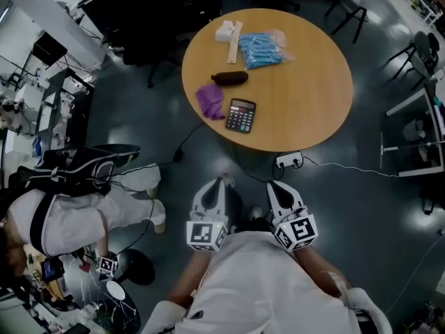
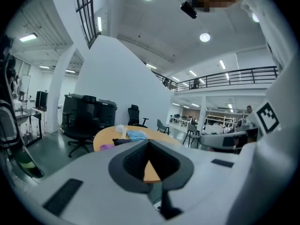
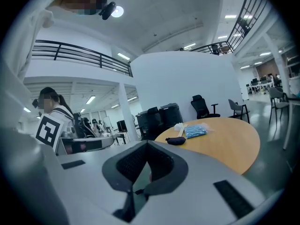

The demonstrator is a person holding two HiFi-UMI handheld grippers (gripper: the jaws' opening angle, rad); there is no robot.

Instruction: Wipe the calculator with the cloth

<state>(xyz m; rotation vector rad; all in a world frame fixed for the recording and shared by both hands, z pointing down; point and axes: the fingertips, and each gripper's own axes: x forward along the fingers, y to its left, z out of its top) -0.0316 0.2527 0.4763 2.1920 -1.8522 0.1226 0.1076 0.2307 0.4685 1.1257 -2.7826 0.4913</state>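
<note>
Left gripper [image 1: 223, 182]: jaws pressed together with nothing between them. It is held low in front of my body, well short of the round table [image 1: 327, 110] and pointing toward its near edge.

The purple cloth [image 1: 210, 101] is crumpled on the near-left part of the tabletop. It sits ahead of the left gripper and slightly to its left, so I judge this is the nearer gripper for the pickup.

The calculator [image 1: 240, 115] lies flat, keys up, just right of the cloth. The two are close, and I can't tell if they touch. Its long axis runs roughly away from me, with the display end farther off. It lies about on the line between the two grippers, a bit closer to the right one's side.

A dark pouch [image 1: 229, 78] and a blue packet [image 1: 261, 50] sit farther back, out of the way.

Right gripper [image 1: 273, 185]: jaws also closed on nothing. It is level with the left one and equally far from the table.

My judgement is that both grippers need to go forward to the table edge. The left jaws need to spread over the cloth, and the right can steady the calculator from its right side.
</note>
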